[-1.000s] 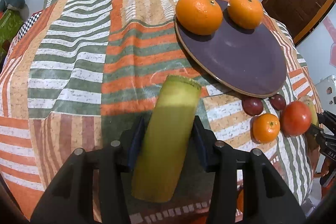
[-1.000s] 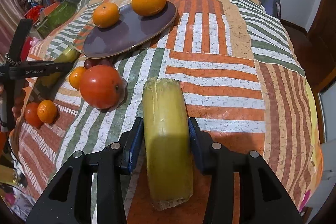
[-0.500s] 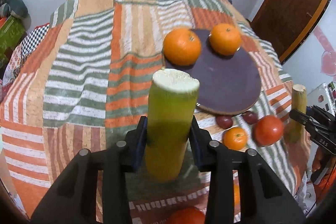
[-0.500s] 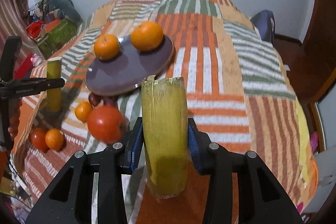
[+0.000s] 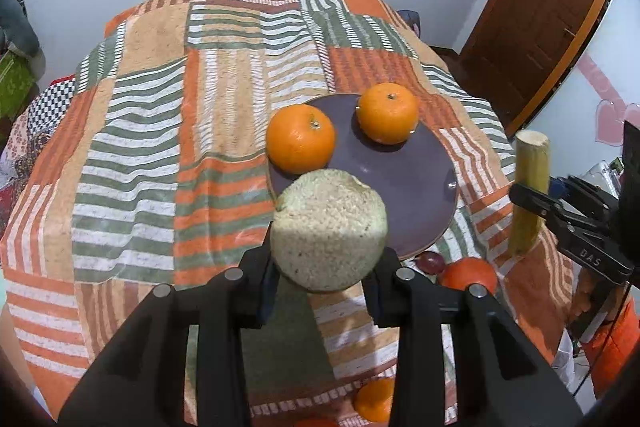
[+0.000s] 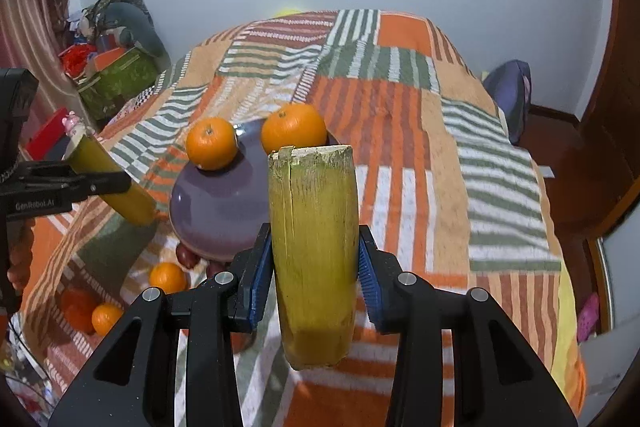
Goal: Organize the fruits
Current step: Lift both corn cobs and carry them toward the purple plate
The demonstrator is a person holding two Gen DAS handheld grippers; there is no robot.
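Oranges (image 5: 300, 138) on plate (image 5: 416, 195) — two; cane pieces (image 6: 314, 259) held — two

I see a fibrous, matt cut end on the left sugarcane piece (image 5: 329, 227), smooth waxy skin on the right sugarcane piece (image 6: 314, 259), a glossy glazed plate (image 6: 218, 203), and a coarse woven cloth (image 5: 160, 155).
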